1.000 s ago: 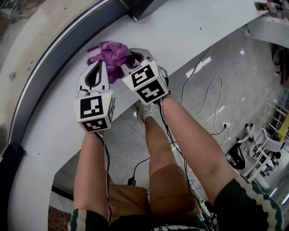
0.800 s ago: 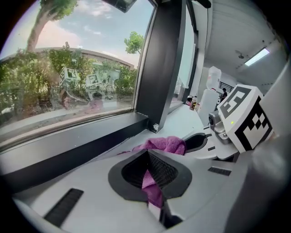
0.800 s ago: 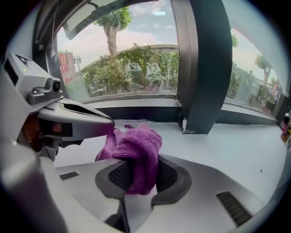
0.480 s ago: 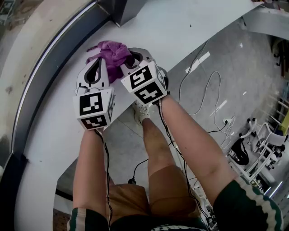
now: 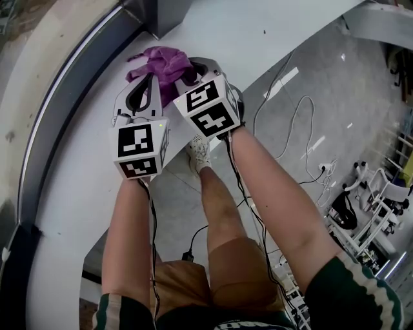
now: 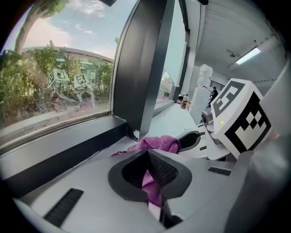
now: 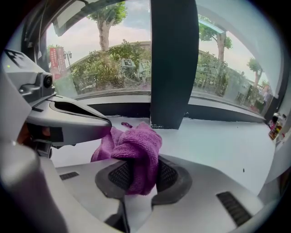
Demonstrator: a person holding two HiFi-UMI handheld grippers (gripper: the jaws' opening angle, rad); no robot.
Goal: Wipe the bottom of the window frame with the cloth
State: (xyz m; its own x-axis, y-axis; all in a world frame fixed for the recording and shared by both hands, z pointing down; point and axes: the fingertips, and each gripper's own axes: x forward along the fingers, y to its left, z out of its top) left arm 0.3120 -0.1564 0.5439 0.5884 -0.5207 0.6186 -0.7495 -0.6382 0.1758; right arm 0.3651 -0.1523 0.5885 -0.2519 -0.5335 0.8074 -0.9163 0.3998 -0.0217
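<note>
moved along the white sill (image 5: 77, 187) toward the dark frame post (image 7: 173, 63), the purple cloth (image 5: 166, 64) lies bunched near the bottom frame (image 7: 118, 109); left gripper (image 5: 147, 80) and right gripper (image 5: 193, 69), side by side, each clamp a fold.

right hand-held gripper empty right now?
No, in the right gripper view the right hand-held gripper has its jaws closed on a fold of the purple cloth.

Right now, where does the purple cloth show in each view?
Head view: purple cloth, upper centre.
Left gripper view: cloth at centre, pinched between the jaws.
Right gripper view: cloth at centre, bunched between the jaws.
Shared landmark: the dark window post just behind it.
</note>
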